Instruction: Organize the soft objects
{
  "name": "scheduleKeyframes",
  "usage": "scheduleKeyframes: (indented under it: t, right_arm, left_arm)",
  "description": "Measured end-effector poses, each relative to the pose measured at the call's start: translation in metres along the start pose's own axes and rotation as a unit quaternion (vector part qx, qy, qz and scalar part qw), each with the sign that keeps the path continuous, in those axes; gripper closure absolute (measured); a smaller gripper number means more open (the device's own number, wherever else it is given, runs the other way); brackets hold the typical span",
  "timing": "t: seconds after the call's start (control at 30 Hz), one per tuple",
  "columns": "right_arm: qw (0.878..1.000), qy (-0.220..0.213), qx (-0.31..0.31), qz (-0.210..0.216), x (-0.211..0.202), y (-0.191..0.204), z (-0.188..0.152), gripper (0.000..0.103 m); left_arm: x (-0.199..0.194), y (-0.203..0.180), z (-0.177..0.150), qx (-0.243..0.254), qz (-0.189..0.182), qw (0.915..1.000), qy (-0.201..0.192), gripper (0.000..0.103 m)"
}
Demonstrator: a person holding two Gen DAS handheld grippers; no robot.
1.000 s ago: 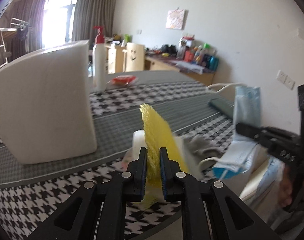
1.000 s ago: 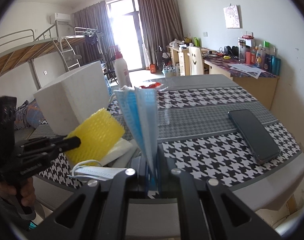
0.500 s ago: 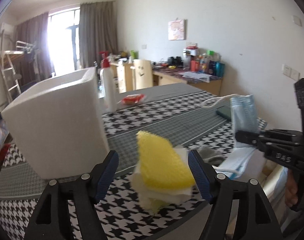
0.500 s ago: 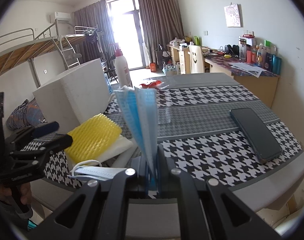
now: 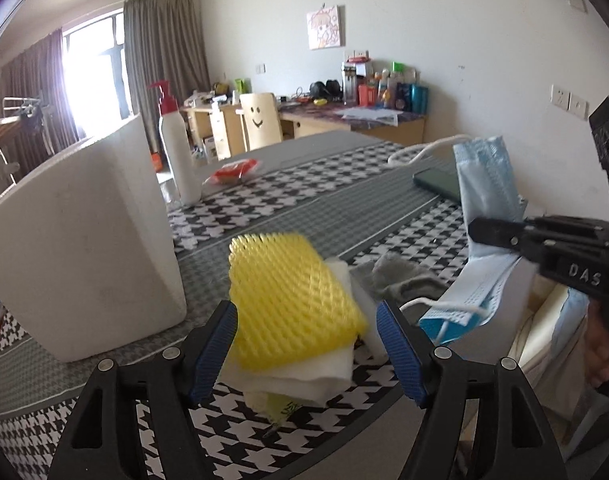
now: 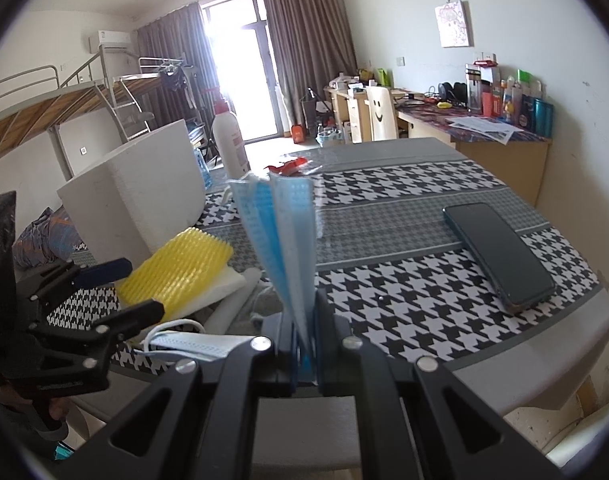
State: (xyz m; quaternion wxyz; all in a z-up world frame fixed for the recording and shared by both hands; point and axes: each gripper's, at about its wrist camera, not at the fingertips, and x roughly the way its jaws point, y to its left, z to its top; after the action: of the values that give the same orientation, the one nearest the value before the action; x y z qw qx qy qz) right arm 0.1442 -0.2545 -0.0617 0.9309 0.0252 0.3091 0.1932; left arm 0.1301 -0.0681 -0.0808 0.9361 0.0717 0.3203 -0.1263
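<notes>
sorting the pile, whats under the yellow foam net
The yellow foam net lies on a stack of white foam sheets, whose edges stick out below and beside it. Whatever lies beneath that stack is covered.

Blown-out window (image 6: 240, 80) glare, fisheye-bent edges, dark corners.

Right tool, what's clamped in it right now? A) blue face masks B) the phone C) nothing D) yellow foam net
A: the right tool is shut on the blue face masks, which stand up from between its fingers.
</notes>
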Motion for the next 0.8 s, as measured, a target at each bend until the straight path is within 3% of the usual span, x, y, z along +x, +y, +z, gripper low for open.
scheduleKeyframes:
  t: [0.13, 0.4, 0.67, 0.8]
  right_arm:
    - [1.0, 0.004, -0.001, 0.001, 0.001, 0.0, -0.002, 0.094]
    - [1.0, 0.005, -0.002, 0.0, 0.002, 0.001, -0.002, 0.094]
    - [1.0, 0.005, -0.006, 0.0, 0.001, 0.003, -0.001, 0.094]
    - [1.0, 0.004, -0.008, 0.0, 0.001, 0.004, 0.0, 0.094]
  left_arm:
    - [0.004, 0.002, -0.004, -0.003, 0.001, 1.0, 0.009, 0.034]
    - [0.009, 0.009, -0.006, -0.017, -0.015, 0.9995, 0.024, 0.064]
    - [0.001, 0.016, -0.002, -0.037, -0.03, 0.9988, 0.013, 0.089]
    - [-0.006, 0.018, -0.001, -0.044, -0.051, 0.9977, 0.008, 0.09]
